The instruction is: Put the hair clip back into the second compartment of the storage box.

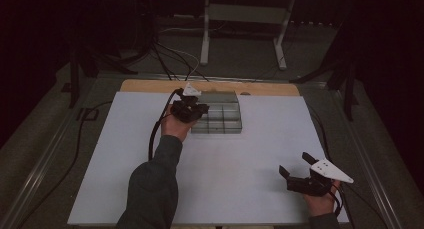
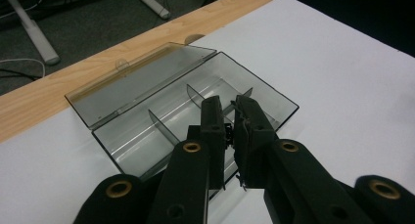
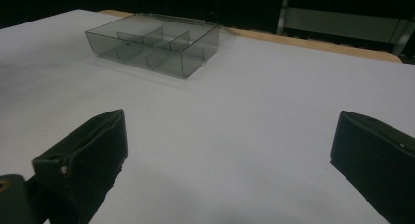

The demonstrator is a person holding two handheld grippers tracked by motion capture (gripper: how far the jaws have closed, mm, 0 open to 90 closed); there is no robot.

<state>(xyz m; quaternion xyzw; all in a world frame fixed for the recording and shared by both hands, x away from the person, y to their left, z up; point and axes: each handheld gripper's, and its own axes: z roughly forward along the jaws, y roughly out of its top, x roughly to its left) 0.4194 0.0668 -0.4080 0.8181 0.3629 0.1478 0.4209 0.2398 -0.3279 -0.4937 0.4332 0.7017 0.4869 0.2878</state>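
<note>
The left gripper (image 2: pixel 228 117) is held nearly closed, empty, over the open compartment box (image 2: pixel 161 94); the right gripper (image 3: pixel 230 160) is spread wide above the table (image 3: pixel 254 101).

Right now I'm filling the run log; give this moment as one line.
left gripper: nearly shut over open clear box | right gripper: open, apart, near table edge

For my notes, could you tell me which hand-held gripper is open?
The right hand-held gripper: its jaws stand wide apart, while the left hand-held gripper is closed over the box.
</note>
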